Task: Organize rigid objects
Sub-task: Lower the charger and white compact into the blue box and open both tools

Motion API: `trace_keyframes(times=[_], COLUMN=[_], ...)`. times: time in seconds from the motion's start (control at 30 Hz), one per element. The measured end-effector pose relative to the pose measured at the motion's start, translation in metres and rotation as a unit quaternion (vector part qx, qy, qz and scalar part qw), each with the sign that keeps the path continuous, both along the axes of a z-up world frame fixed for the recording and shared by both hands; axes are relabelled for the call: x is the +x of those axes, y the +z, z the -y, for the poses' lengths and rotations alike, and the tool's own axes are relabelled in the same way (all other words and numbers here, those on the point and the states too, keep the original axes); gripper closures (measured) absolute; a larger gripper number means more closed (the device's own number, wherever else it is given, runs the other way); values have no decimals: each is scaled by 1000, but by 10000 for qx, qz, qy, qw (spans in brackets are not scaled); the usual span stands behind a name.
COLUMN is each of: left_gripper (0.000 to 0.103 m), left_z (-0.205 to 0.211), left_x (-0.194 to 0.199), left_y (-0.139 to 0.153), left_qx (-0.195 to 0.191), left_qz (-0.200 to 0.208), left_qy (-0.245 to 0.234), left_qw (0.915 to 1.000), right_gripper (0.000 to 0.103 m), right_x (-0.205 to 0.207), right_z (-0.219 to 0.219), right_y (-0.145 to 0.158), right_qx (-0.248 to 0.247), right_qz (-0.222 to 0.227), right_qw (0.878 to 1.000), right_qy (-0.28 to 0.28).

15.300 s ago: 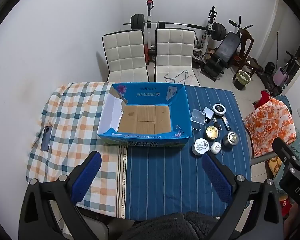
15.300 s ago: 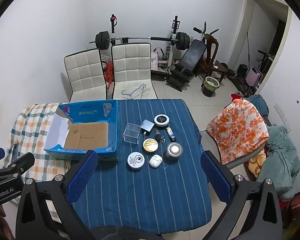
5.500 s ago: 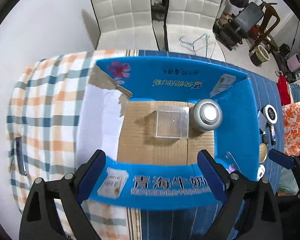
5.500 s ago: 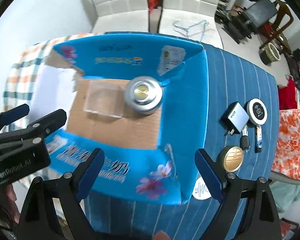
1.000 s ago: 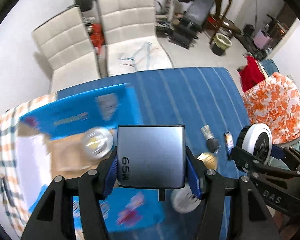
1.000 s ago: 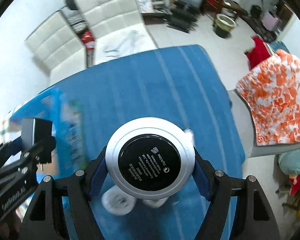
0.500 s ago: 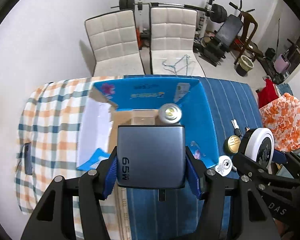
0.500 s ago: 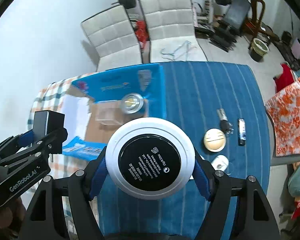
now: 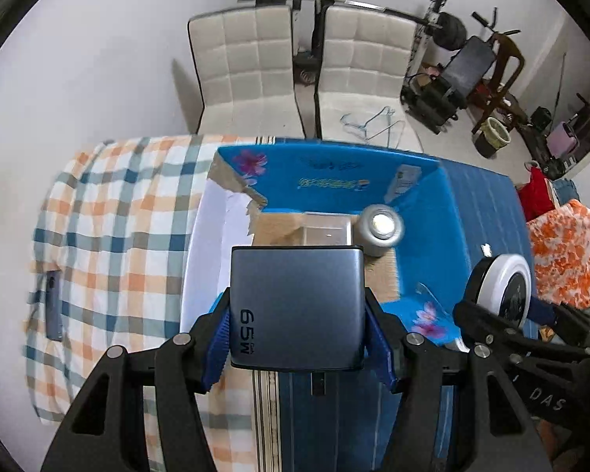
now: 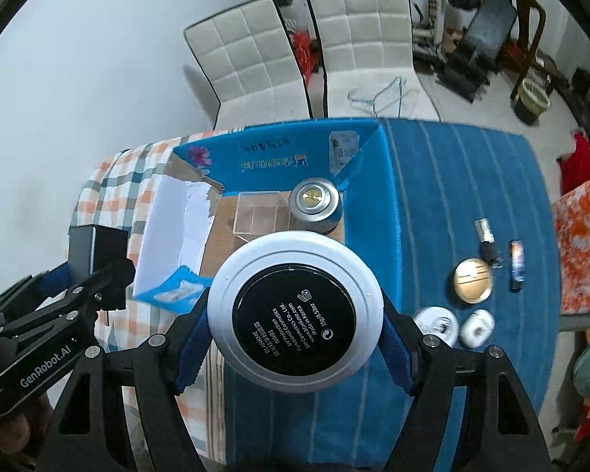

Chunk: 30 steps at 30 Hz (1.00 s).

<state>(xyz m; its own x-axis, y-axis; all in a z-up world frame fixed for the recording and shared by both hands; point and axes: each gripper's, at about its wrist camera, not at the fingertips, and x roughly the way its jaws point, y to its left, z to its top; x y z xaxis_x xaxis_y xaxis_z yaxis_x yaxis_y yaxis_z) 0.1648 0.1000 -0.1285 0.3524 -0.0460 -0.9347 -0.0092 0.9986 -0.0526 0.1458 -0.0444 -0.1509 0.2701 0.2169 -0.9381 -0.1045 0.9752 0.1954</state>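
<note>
Left wrist view now looks down over the blue box [image 9: 424, 212], where a second ago it looked more at the blue striped cloth [image 10: 452, 181] and the things beside the box. The left gripper [image 9: 297, 334] stays clamped on the grey charger [image 9: 297, 306], pads pressed to both its sides. The right gripper [image 10: 295, 338] stays clamped on the round white tin [image 10: 295, 310] with the black label, and both are held up above the near edge of the box.

Each held thing hides a big part of the box floor. Behind them you can see part of a clear plastic box [image 10: 255, 212] and a silver can [image 10: 314, 202] inside. The small print on the box wall is too blurry to read.

Still on the striped cloth are a gold tin [image 10: 472, 280], two small white things [image 10: 478, 327], a key [image 10: 487, 240] and a dark stick [image 10: 517, 265]. A checked cloth [image 9: 110, 212] covers the left side of the table. Two white chairs [image 9: 251, 74] and weights stand behind
</note>
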Motion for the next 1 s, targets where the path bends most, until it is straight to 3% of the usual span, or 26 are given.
trace_keyframes(times=[0.27,0.5,0.73,0.87,1.0], left_gripper=[46,46,46,46,39], left_z=[-17,-28,-28,-29,-34], left_x=[76,121,133,133,133], left_y=[-88,-153,-171,-172,-162], left_qx=[180,327,180,38,-55], left_qz=[-668,-1314,-1526,-1662,-1560], left_qy=[-78,-91,-112,-115,-136], left_qw=[9976,9908,9881,9860,9876], right_gripper=[26,26,25,25,25], right_x=[65,95,112,120,121], right_z=[-14,-27,-33,-33,-29], right_y=[-107,-161,-177,-182,-192], right_qx=[-190,-474,-656,-583,-569], right_qz=[-882,-1228,-1299,-1426,-1589], right_qw=[9954,9904,9884,9871,9845], right_qy=[-333,-416,-425,-431,-478])
